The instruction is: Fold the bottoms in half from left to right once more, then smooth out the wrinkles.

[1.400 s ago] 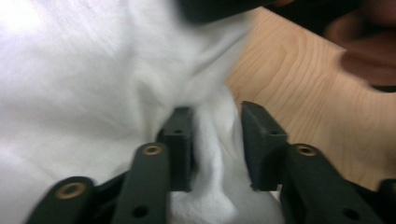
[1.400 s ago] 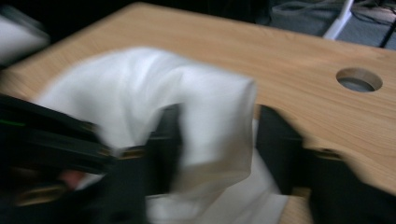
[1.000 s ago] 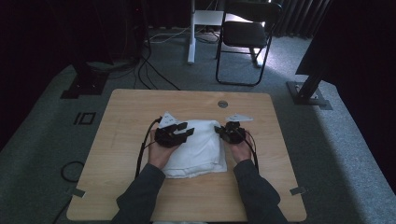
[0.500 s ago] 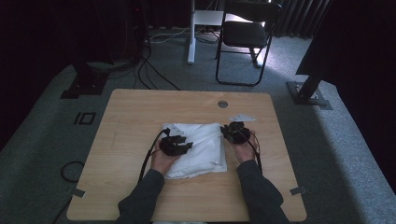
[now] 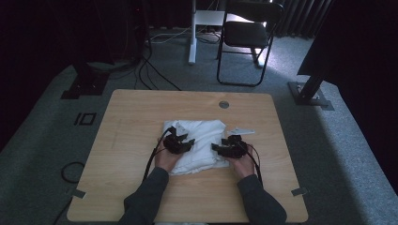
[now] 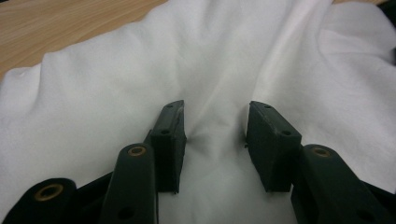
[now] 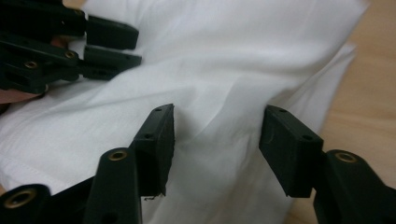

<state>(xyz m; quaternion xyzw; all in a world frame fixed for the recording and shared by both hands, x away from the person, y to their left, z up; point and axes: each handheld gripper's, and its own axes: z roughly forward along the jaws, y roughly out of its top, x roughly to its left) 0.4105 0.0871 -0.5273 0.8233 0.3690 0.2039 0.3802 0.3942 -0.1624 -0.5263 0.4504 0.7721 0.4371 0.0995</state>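
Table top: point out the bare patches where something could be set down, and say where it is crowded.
The table is bare wood left of the white cloth, along the far edge around the round grommet, and along the near edge beside the sleeves. The middle is crowded: cloth, left gripper, right gripper.

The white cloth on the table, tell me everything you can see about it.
The white cloth is soft, wrinkled fabric folded into a rough square, lying flat near the middle of the wooden table. The left gripper rests on it with jaws apart; the right gripper, jaws just opening, straddles a ridge at its right edge.
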